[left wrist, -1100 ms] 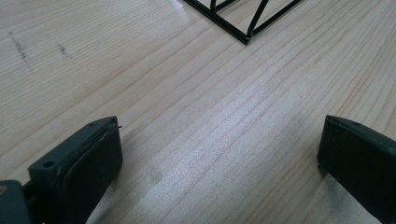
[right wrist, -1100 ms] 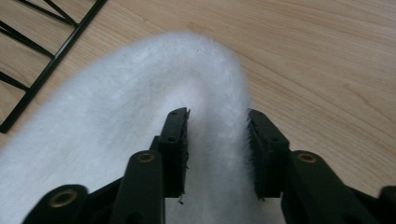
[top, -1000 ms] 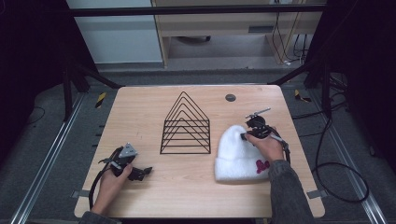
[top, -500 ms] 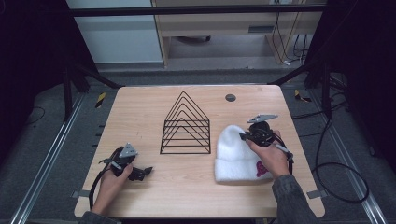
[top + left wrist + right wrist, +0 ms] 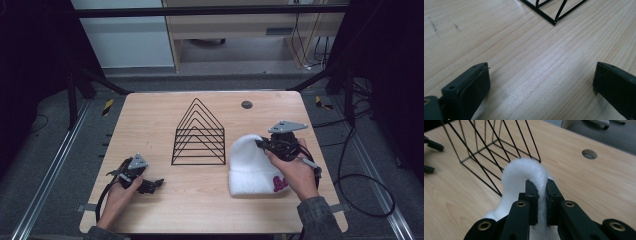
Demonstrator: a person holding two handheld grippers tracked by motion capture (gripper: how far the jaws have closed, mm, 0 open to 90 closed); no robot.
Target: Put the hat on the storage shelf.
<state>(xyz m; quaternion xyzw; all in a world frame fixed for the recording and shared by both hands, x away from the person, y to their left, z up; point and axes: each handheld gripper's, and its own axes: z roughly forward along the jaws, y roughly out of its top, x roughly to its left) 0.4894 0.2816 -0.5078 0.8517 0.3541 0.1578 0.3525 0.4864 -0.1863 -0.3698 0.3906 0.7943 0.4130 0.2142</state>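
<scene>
A white knit hat point(image 5: 255, 167) is laid on the wooden table point(image 5: 150, 115) just right of a black wire rack point(image 5: 199, 135), and a fold of its fabric is pinched between the closed jaws of the right gripper point(image 5: 541, 185) at the hat's upper right. The left gripper point(image 5: 541, 82) is held low over bare wood at the table's front left, well apart from the hat, its jaws spread wide with nothing between them.

Tabletop point(image 5: 150, 120): light wood, visible grain, round grommet hole point(image 5: 246, 104) near far edge
Wire rack point(image 5: 199, 134): black, centre, standing on tabletop
Beanie point(image 5: 252, 167): white, lying just right of wire rack
</scene>
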